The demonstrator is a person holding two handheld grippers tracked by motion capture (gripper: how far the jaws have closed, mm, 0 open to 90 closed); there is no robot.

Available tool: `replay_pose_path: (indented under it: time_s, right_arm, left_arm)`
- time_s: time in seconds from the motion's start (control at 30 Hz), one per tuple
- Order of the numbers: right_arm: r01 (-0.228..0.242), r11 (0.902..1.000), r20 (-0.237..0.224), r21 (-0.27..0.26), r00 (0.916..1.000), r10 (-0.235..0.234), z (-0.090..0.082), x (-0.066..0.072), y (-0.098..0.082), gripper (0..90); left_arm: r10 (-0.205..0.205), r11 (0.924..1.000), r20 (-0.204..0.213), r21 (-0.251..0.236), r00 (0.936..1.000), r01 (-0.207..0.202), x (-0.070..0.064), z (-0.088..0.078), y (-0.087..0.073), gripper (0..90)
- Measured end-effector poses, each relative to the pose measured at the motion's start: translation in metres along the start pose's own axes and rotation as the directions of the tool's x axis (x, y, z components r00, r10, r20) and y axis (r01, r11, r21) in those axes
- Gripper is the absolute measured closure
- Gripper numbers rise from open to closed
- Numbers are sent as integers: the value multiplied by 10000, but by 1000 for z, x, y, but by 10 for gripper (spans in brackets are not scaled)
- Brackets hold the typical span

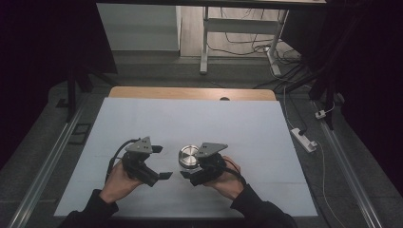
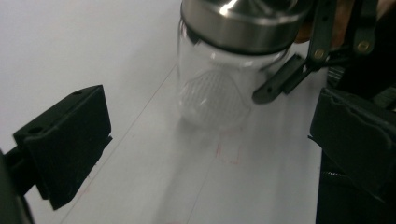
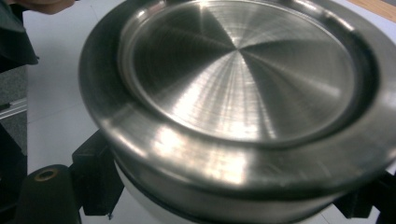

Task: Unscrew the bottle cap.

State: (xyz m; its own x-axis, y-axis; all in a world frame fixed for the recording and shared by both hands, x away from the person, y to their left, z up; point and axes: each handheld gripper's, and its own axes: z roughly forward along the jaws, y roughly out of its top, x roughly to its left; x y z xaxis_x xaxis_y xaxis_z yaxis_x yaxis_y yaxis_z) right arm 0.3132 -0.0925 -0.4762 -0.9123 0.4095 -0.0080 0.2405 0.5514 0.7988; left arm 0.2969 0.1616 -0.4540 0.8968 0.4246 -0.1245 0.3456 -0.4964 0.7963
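**Jar held on the right, free gripper to its left**

Your right gripper [image 1: 190,170] is clamped on the glass jar [image 1: 189,156], which stands upright just below the centre of the high view on the desk [image 1: 199,118], steel lid [image 3: 243,70] on top. Your left gripper [image 1: 161,162] sits just left of it, jaws wide and empty (nothing between them). In the left gripper view the jar lies ahead, toward the upper right, so the lid is likely reached by moving up and rightward.
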Motion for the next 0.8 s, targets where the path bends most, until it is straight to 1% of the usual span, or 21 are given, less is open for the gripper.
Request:
replay_pose_path:
  time_s: [0.1, 0.17, 0.2, 0.23, 0.37, 0.43, 0.5, 0.6, 0.7, 0.77, 0.8]
  right_arm:
    - [10, 10000, -47, 22, 10000, -10, 0, 1, 0, 152]
    - [43, 10000, -71, 33, 10000, -43, 0, 1, 0, 152]
    - [37, 10000, -88, 45, 10000, -37, 0, 1, 0, 152]
    - [56, 10000, -104, 36, 9999, -56, 0, 1, 0, 152]
    - [121, 9999, -171, 30, 9998, -121, 1, 2, 1, 152]
    - [143, 9999, -218, 49, 9997, -141, 1, 2, 1, 152]
    - [183, 9998, -250, 59, 9995, -182, 1, 2, 0, 152]
    - [245, 9997, -321, 73, 9992, -243, 1, 2, 1, 152]
    - [297, 9995, -439, 63, 9986, -294, 1, 3, 1, 152]
    - [370, 9993, -503, 60, 9981, -366, 1, 4, 1, 152]
    - [437, 9990, -537, 74, 9976, -432, 1, 5, 1, 152]
  left_arm:
    - [330, 9995, 36, 32, 9995, -330, 2, 2, 9, 0]
    - [478, 9989, 234, -23, 9986, -477, 5, 2, 14, 0]
    - [478, 9989, 234, -23, 9986, -477, 5, 2, 14, 0]
    - [585, 9983, 364, -84, 9976, -583, 7, 3, 18, 0]
    - [957, 9954, 623, -103, 9935, -952, 11, 7, 26, 0]
    - [1064, 9943, 840, -159, 9908, -1055, 12, 10, 29, 0]
    - [1240, 9923, 1097, -164, 9862, -1229, 12, 14, 32, 0]
    - [1621, 9867, 1478, -145, 9756, -1618, 12, 18, 37, 12]
    - [1911, 9812, 1721, -85, 9664, -1926, 12, 24, 42, 33]
    - [2016, 9789, 1934, -53, 9602, -2044, 11, 28, 44, 54]
    - [2120, 9764, 1974, -9, 9571, -2161, 10, 30, 45, 63]
